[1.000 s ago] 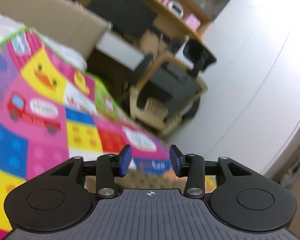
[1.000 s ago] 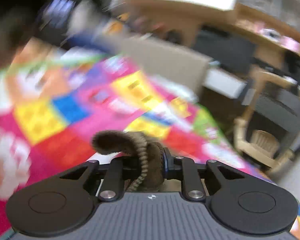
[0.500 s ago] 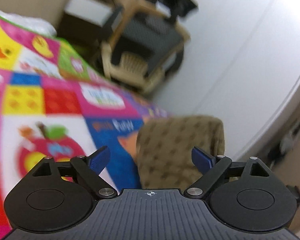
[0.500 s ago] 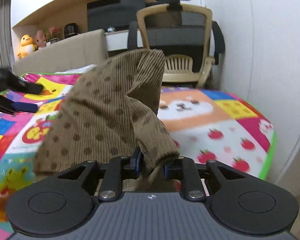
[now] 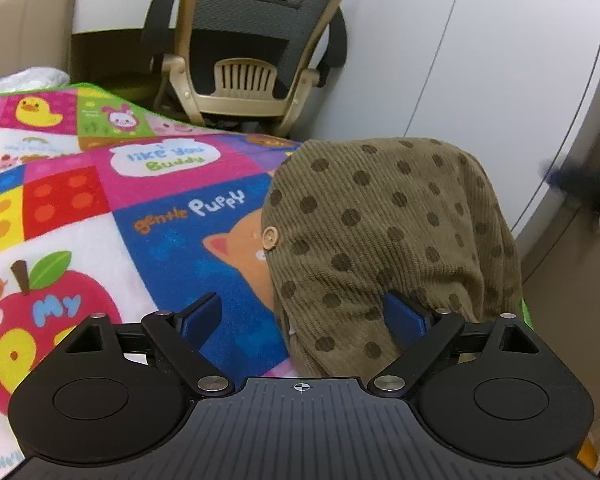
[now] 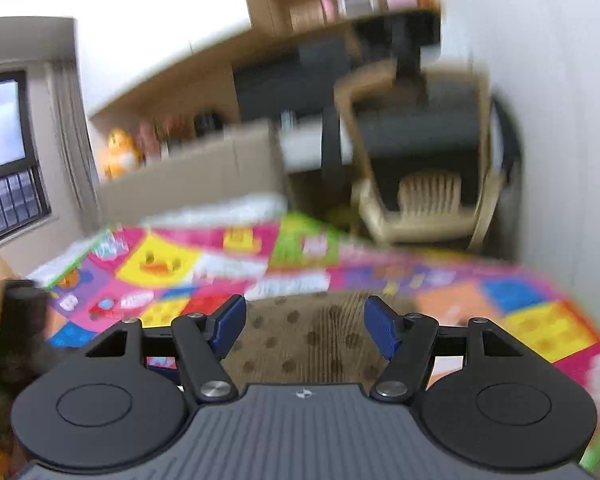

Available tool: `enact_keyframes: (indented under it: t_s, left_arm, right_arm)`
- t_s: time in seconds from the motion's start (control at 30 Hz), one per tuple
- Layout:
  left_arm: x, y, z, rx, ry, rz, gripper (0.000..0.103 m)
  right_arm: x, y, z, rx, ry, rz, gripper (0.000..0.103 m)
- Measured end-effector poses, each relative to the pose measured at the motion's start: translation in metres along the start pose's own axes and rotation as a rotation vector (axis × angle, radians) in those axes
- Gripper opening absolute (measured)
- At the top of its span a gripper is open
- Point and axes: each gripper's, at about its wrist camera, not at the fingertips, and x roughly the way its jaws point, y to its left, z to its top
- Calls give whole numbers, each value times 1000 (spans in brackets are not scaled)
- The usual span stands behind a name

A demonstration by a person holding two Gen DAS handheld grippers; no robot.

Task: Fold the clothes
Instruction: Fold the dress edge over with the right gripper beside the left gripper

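Note:
A brown corduroy garment [image 5: 384,236] with dark dots and a small button lies bunched on the colourful cartoon blanket [image 5: 100,208], near its right edge. My left gripper [image 5: 302,314] is open just above the garment's near end; the right pad sits against the cloth. In the blurred right wrist view the same garment [image 6: 304,336] lies flat under my right gripper [image 6: 304,326], which is open and holds nothing.
A beige mesh office chair [image 5: 252,40] stands beyond the blanket's far edge, by a desk and a white wall [image 5: 480,60]. A beige headboard [image 6: 188,180] and shelves with toys lie further back. The other gripper's dark handle [image 6: 20,320] shows at left.
My right gripper has opened and let go of the garment, which dropped onto the blanket. My left gripper opened wide and came down over the garment's end.

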Motion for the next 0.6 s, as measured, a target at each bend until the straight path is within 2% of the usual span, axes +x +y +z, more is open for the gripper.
enact_keyframes:
  t_s: [0.07, 0.1, 0.13, 0.2, 0.27, 0.37, 0.4, 0.5, 0.53, 0.6]
  left_arm:
    - [-1, 5, -2, -12, 3, 3, 94]
    - [-3, 7, -4, -17, 8, 6, 94]
    - [-6, 10, -5, -21, 12, 9, 94]
    - [-13, 15, -8, -8, 20, 26, 94]
    - [-20, 22, -7, -34, 13, -11, 93]
    - [-30, 34, -6, -80, 3, -74, 93]
    - [-29, 38, -4, -140, 4, -139, 93]
    - [-16, 38, -6, -241, 30, -263, 94]
    - [-9, 33, -8, -240, 49, -279, 94]
    - [7, 21, -13, -207, 95, -262, 94]
  right_arm:
    - [58, -5, -12, -3, 154, -58, 65]
    - [74, -8, -19, 22, 202, -62, 65]
    - [79, -11, -23, 54, 206, -53, 65]
    - [71, -10, -24, 57, 182, -53, 66]
    - [60, -7, -24, 2, 154, -83, 66]
    - [33, -7, -31, -88, 124, -164, 77]
    - [23, -8, -34, -111, 117, -188, 78]
    - [2, -17, -50, -145, 176, -211, 78]
    - [-2, -18, -61, -175, 204, -226, 78]
    - [-9, -15, -76, -234, 215, -256, 79]
